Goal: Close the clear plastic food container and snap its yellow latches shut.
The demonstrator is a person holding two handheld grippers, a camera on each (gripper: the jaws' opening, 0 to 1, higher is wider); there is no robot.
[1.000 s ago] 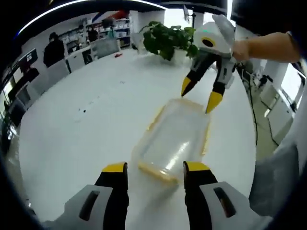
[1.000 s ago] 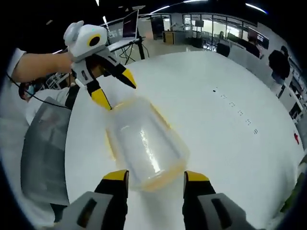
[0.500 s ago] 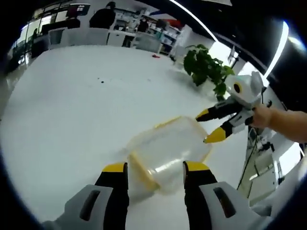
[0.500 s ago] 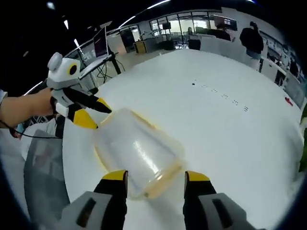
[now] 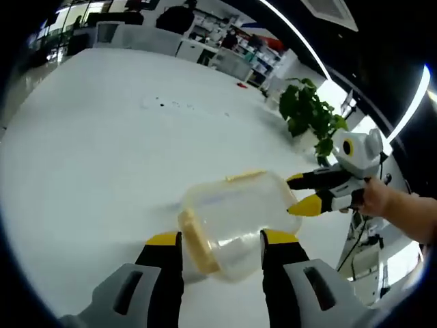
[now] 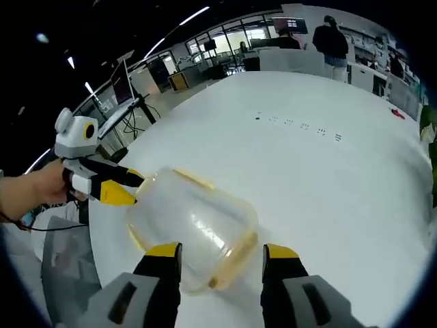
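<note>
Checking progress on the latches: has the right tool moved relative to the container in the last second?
Yes. The right tool dropped from above the container to its far end, tips at the rim.

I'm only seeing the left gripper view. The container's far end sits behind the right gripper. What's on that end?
Observer: In the right gripper view, a yellow latch runs along that end of the container, between the right gripper's open jaws.
Operator: Okay. How does my left gripper look from over there?
Observer: The left gripper has its yellow tips at the container's opposite end, with a hand behind it.
Operator: Anything off the table on my side?
Observer: What looks like a grey chair stands just past the table edge, below the left gripper.
</note>
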